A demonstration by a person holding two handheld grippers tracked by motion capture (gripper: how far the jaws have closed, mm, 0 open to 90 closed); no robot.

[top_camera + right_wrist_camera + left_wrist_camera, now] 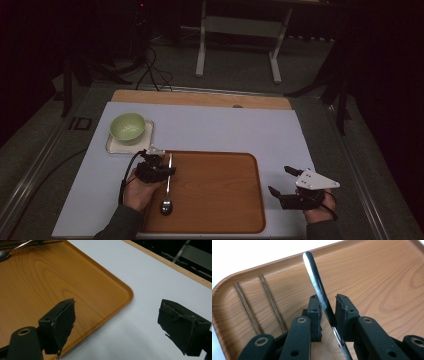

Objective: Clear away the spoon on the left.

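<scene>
The left gripper (327,312) has its fingers (314,315) clenched on the handle of a spoon (319,292), gripped partway along so the bowl end trails behind them over the wooden tray (215,195). Chopsticks (259,305) lie just beside. The right gripper (122,325), fingers released, waits off the tray's corner above the white surface (150,285), probably keeping clear.

A slim, shiny metal spoon (167,192) lay lengthwise along the left side of the wooden tray (225,200), bowl toward the tray's near edge, handle toward its far edge.
</scene>
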